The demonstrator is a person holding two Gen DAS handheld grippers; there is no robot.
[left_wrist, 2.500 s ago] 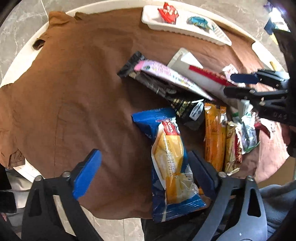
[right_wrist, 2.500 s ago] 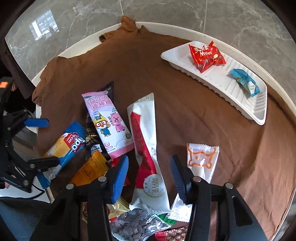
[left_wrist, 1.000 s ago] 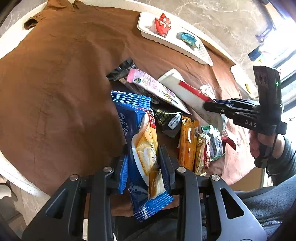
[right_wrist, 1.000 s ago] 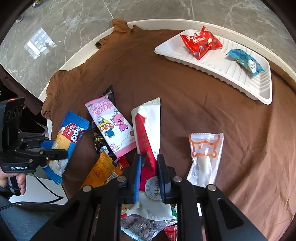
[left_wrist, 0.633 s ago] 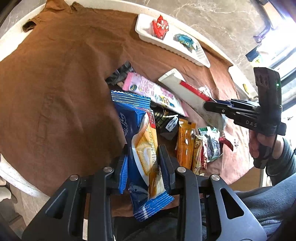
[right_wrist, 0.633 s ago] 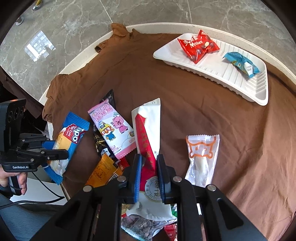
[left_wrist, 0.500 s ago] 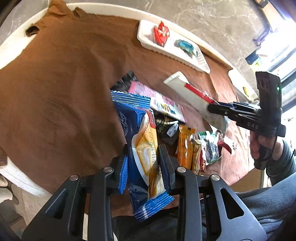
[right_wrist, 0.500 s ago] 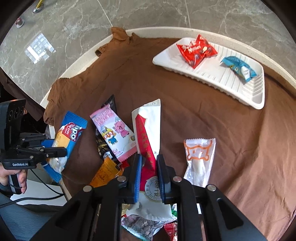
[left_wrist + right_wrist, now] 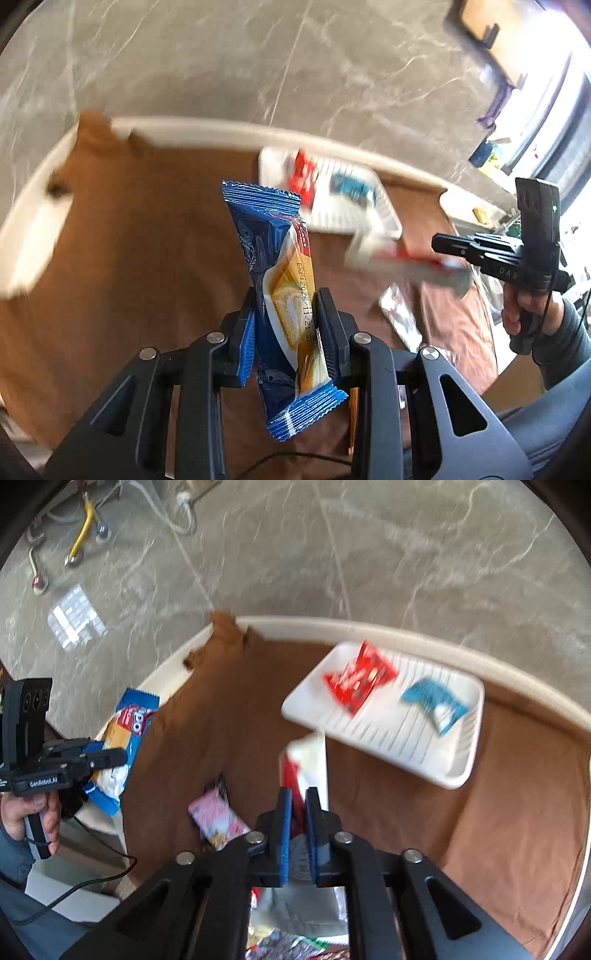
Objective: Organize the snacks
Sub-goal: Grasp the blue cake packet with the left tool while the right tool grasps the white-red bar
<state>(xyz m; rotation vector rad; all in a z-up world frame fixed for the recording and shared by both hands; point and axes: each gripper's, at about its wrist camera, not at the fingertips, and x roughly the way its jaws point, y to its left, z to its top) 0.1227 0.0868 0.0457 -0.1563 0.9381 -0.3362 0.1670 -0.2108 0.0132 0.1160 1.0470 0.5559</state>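
The left tongs point(image 9: 286, 325) are being kept clamped narrowly on a blue cake packet point(image 9: 280, 295), which is being gripped across its lower half between the blue pads point(image 9: 246, 343) and is being held upright, clear of the brown cloth point(image 9: 147, 258), with its crimped top edge overlapping the near left corner of the white tray point(image 9: 391, 218) as seen in the left wrist view. The right tongs point(image 9: 298, 834) are being pressed almost together on a long white packet with a red stripe point(image 9: 310, 760), whose far end is being pointed at the near edge of the white tray point(image 9: 424, 753).

In the left wrist view the right tongs point(image 9: 448, 254) are being held level by a hand point(image 9: 524, 314) wrapped around the grip, to the right of the tray, with the white packet point(image 9: 399, 258) jutting toward the tray's near right corner. In the right wrist view the left tongs point(image 9: 107, 755) are being held by a hand point(image 9: 33, 812) well to the left of the tray, out over the rim of the round desk point(image 9: 166, 672), with the blue packet point(image 9: 125, 734) sticking up from them.

A red packet point(image 9: 356, 679) and a small blue packet point(image 9: 434, 701) are lying in the tray, blurred. A pink packet point(image 9: 218, 818) is lying on the cloth point(image 9: 240, 701) near the tray's left end, between it and the camera, and more wrappers point(image 9: 291, 945) are lying under the right tongs, partly hidden by the tongs.
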